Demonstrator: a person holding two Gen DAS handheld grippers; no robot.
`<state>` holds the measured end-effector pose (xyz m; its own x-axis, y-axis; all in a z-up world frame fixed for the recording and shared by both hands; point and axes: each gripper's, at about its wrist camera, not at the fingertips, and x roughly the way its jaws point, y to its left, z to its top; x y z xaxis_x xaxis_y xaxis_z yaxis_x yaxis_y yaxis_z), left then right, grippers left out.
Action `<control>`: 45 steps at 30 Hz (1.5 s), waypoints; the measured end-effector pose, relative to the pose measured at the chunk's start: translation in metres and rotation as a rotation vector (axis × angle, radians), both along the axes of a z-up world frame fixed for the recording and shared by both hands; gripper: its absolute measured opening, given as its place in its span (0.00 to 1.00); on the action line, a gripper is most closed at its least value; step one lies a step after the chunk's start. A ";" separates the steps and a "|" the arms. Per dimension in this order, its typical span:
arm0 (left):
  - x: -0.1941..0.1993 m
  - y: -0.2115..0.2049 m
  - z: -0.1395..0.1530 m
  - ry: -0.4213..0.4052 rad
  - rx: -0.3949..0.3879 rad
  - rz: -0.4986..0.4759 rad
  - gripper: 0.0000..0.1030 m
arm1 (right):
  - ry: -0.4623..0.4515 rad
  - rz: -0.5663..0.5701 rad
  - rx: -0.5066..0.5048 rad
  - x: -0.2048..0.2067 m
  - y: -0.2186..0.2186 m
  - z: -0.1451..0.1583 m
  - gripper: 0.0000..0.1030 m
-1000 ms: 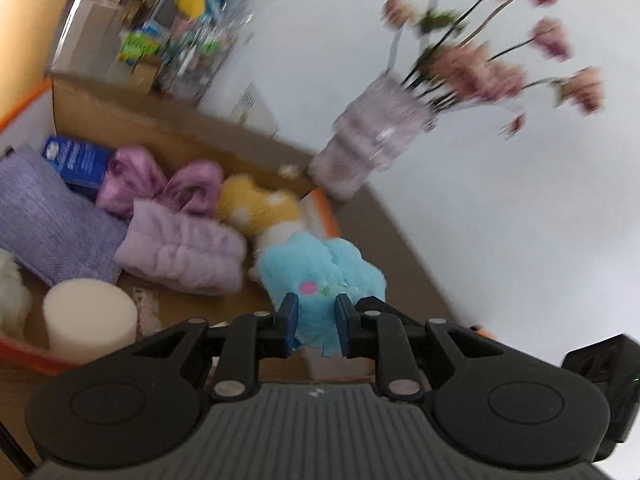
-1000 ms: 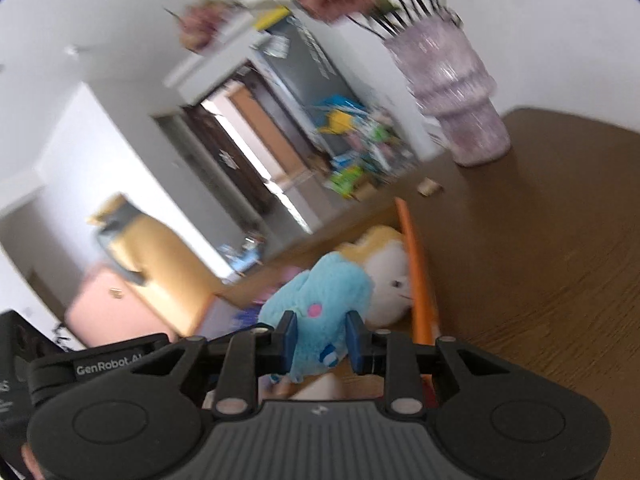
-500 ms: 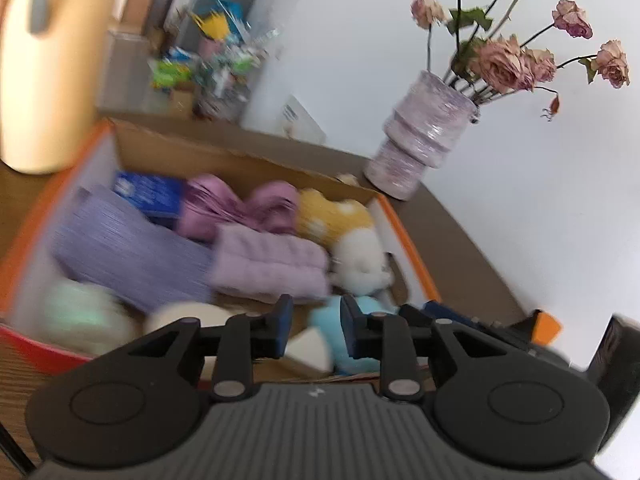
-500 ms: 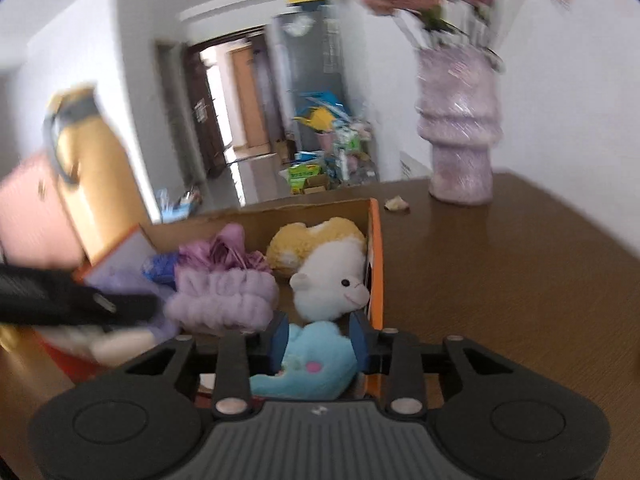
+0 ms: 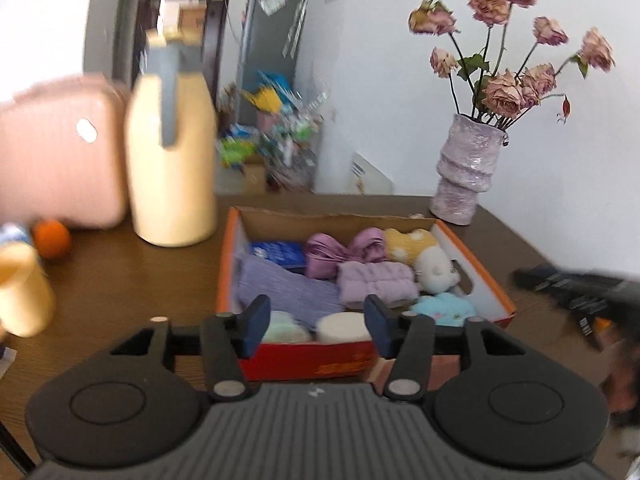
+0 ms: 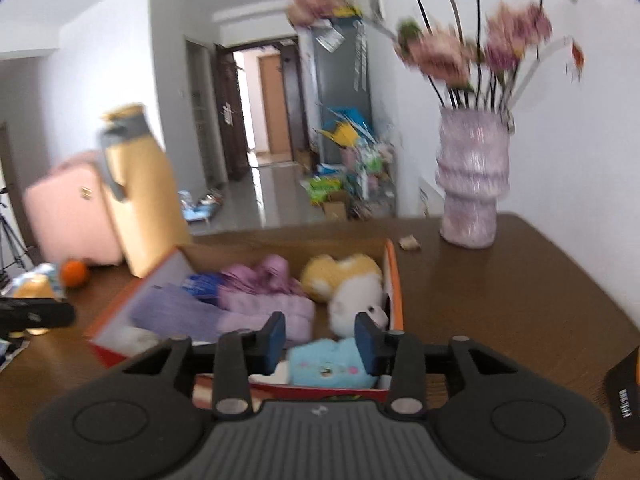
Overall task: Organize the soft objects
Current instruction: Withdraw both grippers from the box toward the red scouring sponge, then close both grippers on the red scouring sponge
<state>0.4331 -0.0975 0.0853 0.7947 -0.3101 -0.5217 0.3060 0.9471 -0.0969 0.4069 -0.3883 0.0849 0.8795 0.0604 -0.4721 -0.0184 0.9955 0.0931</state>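
An orange cardboard box (image 5: pixel 228 264) (image 6: pixel 394 280) on the brown table holds soft things. The light blue plush (image 5: pixel 444 309) (image 6: pixel 332 364) lies in its near right corner, beside a white and yellow plush (image 5: pixel 434 266) (image 6: pixel 352 300), a purple bow (image 5: pixel 344 246), a lilac padded band (image 5: pixel 376 282), purple cloth (image 5: pixel 280 288) and a white sponge (image 5: pixel 344 326). My left gripper (image 5: pixel 316 330) is open and empty, above the box's near edge. My right gripper (image 6: pixel 320 338) is open and empty, just above the blue plush. The right gripper's body (image 5: pixel 580 292) shows right of the box.
A lilac vase of dried roses (image 5: pixel 468 176) (image 6: pixel 472 192) stands behind the box at right. A tall yellow bottle (image 5: pixel 172 168) (image 6: pixel 136 200), a pink case (image 5: pixel 60 152), an orange (image 5: pixel 50 238) and a yellow cup (image 5: pixel 20 288) stand left.
Both grippers opened and let go of the blue plush, which now lies in the box's near right corner. Both have pulled back and up from the box.
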 end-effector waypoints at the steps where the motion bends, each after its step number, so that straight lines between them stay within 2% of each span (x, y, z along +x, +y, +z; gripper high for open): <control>1: -0.010 0.002 0.001 -0.021 0.014 0.006 0.64 | -0.015 0.007 -0.003 -0.012 0.003 0.008 0.39; 2: -0.021 0.005 0.001 -0.041 0.022 0.015 0.70 | -0.032 0.017 -0.002 -0.025 0.006 0.016 0.42; 5: -0.066 0.014 -0.001 -0.118 0.033 0.048 0.76 | -0.096 0.057 0.010 -0.074 0.012 0.030 0.53; 7: -0.099 0.018 -0.007 -0.162 0.050 0.065 0.81 | -0.135 0.076 0.008 -0.110 0.018 0.028 0.58; 10: -0.157 0.024 -0.022 -0.227 0.065 0.093 0.83 | -0.175 0.082 0.001 -0.164 0.026 0.014 0.61; 13: -0.208 0.032 -0.037 -0.230 0.013 0.084 0.87 | -0.206 0.089 0.021 -0.216 0.032 -0.010 0.67; 15: -0.232 0.035 -0.046 -0.208 -0.020 0.070 0.88 | -0.205 0.090 0.035 -0.242 0.035 -0.028 0.67; 17: -0.241 0.031 -0.050 -0.181 0.002 0.042 0.88 | -0.171 0.089 0.055 -0.253 0.038 -0.042 0.67; 20: -0.243 0.024 -0.048 -0.213 0.032 0.049 0.88 | -0.122 0.110 0.038 -0.250 0.043 -0.050 0.67; 23: -0.232 0.022 -0.052 -0.179 0.000 0.041 0.88 | -0.137 0.113 0.060 -0.247 0.043 -0.050 0.67; 27: -0.208 0.015 -0.059 -0.151 0.016 0.039 0.88 | -0.129 0.113 0.080 -0.230 0.039 -0.054 0.67; 32: -0.145 -0.002 -0.052 -0.122 -0.032 -0.016 0.85 | -0.081 0.101 0.114 -0.167 0.029 -0.055 0.65; 36: -0.062 -0.023 -0.049 -0.026 -0.079 -0.046 0.65 | -0.034 0.090 0.183 -0.094 0.020 -0.054 0.56; 38: -0.025 -0.035 -0.053 0.026 -0.083 -0.076 0.63 | -0.018 0.078 0.206 -0.061 0.018 -0.056 0.51; 40: -0.001 -0.046 -0.057 0.021 -0.056 -0.097 0.58 | -0.005 0.080 0.238 -0.031 0.014 -0.059 0.50; 42: 0.021 -0.054 -0.067 0.077 -0.073 -0.127 0.33 | 0.012 0.074 0.237 -0.007 0.014 -0.065 0.46; 43: 0.030 -0.056 -0.073 0.116 -0.073 -0.128 0.30 | 0.025 0.074 0.229 0.002 0.016 -0.069 0.39; 44: 0.034 -0.057 -0.079 0.125 -0.081 -0.140 0.27 | 0.041 0.075 0.229 0.010 0.016 -0.073 0.31; 45: 0.034 -0.056 -0.082 0.110 -0.108 -0.146 0.24 | 0.057 0.080 0.236 0.016 0.016 -0.078 0.29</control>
